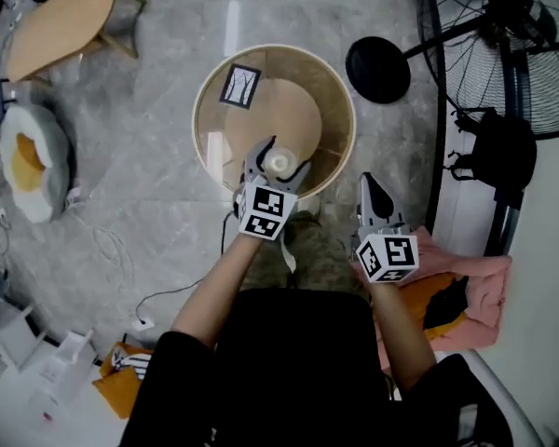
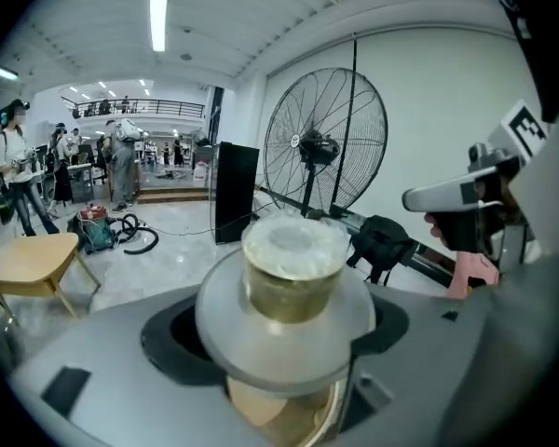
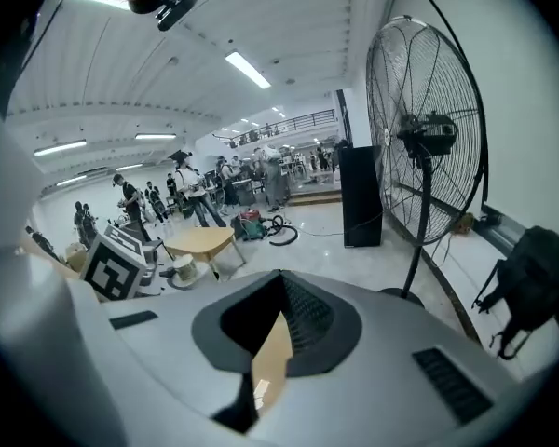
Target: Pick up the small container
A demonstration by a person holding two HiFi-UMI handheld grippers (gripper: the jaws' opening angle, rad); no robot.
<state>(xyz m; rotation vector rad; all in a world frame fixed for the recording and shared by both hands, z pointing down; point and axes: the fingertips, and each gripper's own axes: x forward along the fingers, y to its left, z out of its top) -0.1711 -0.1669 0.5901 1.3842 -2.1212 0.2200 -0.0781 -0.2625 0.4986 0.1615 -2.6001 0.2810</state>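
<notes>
Between my left jaws: the container

At the near edge of the table [image 1: 337,101], the container [image 1: 278,163] sits between the jaws of my left gripper [image 1: 276,166]. From the left gripper view it is a small round tub [image 2: 293,268] with a pale, cloudy top and a wide flange round its waist, upright, and both jaws are pressed against it. Tan tabletop shows beneath it; whether it touches the table or hangs just above I cannot tell.

My right gripper [image 1: 370,186] hovers just off the table's rim, to the right of the container and apart from it. Its jaws are drawn together with nothing in them; only a thin sliver of the tan table edge shows under their tips in the right gripper view.

On the table's far side lies a black-framed card [image 1: 240,86]. Right of the table stand a fan's round black base [image 1: 377,70] and its wire cage [image 1: 526,54]. A wooden stool [image 1: 61,21] stands well off to the table's left.
</notes>
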